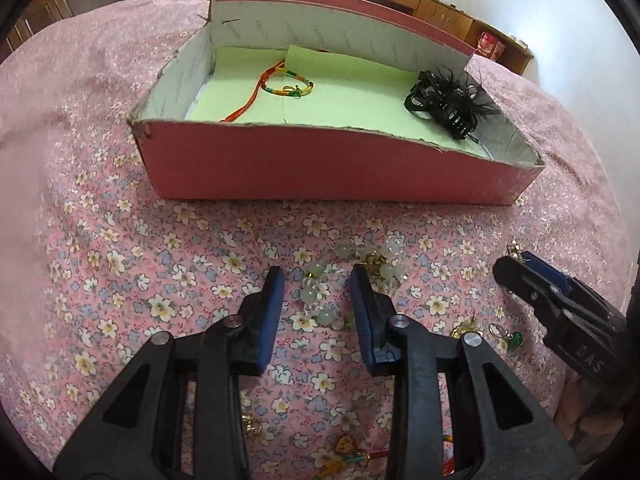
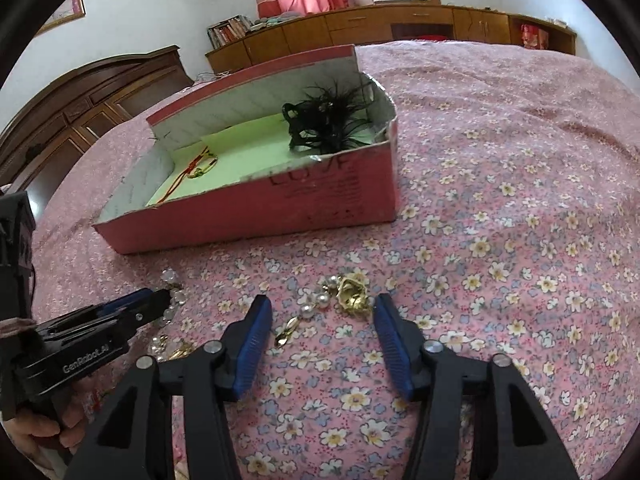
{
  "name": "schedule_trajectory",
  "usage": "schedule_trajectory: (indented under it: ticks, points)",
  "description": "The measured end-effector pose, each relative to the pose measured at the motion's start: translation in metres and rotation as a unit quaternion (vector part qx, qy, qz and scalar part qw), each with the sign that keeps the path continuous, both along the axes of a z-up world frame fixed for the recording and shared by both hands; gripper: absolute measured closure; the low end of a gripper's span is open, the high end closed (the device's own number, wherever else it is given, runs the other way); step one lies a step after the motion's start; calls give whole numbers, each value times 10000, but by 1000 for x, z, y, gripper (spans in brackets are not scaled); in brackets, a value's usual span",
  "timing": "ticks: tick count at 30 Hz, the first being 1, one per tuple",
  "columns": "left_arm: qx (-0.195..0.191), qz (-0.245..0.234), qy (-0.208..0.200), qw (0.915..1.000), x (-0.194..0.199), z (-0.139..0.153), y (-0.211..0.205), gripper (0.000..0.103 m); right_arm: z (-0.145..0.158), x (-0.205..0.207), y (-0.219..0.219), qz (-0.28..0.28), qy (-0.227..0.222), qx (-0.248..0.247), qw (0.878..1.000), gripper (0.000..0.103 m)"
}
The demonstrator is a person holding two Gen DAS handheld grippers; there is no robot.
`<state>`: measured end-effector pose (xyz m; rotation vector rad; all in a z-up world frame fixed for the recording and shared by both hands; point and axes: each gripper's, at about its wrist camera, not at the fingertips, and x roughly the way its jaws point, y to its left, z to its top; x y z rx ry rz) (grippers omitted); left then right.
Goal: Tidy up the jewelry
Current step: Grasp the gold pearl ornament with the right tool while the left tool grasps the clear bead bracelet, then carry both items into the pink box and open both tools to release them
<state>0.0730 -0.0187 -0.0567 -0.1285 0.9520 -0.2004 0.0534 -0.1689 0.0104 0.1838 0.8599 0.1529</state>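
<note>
While beads [image 1: 320,292] lie half-hidden, left gripper [image 1: 318,280] jaws apart

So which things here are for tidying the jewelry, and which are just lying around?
For the job:
pink box
pale bead bracelet
gold and pearl piece
green-stone earring

Just there:
flowered bedspread
wooden cabinets
books

A pink box [image 1: 320,168] lined pale green [image 1: 360,80] sits on a pink bedspread [image 1: 120,240] with white flowers.
</note>
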Motion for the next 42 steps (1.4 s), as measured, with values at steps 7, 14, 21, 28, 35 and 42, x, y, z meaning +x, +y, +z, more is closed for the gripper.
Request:
schedule_trajectory:
  ticks: [7,14,21,28,35,42]
  points:
    - [243,42,-243,9994,0,-2,-13,89,-3,3,-3,-59,29,63,10000,89]
    - [-149,134,-250,9995,-8,6,1,103,1,-3,-4,12,-54,163,9999,95]
    - [-476,104,-347,9982,-19,15,8,103,1,-6,-6,-160,-43,343,9993,95]
    - [-535,32,-652,9964,-37,38,8,103,19,-18,-7,-69,-338,397,9986,96]
    - [-534,-88,-1100,9925,-54,70,4,103,41,-31,-7,34,-629,409,9972,96]
    - [-606,-192,-1489,9868,-70,97,5,103,60,-44,-4,141,-892,479,9948,96]
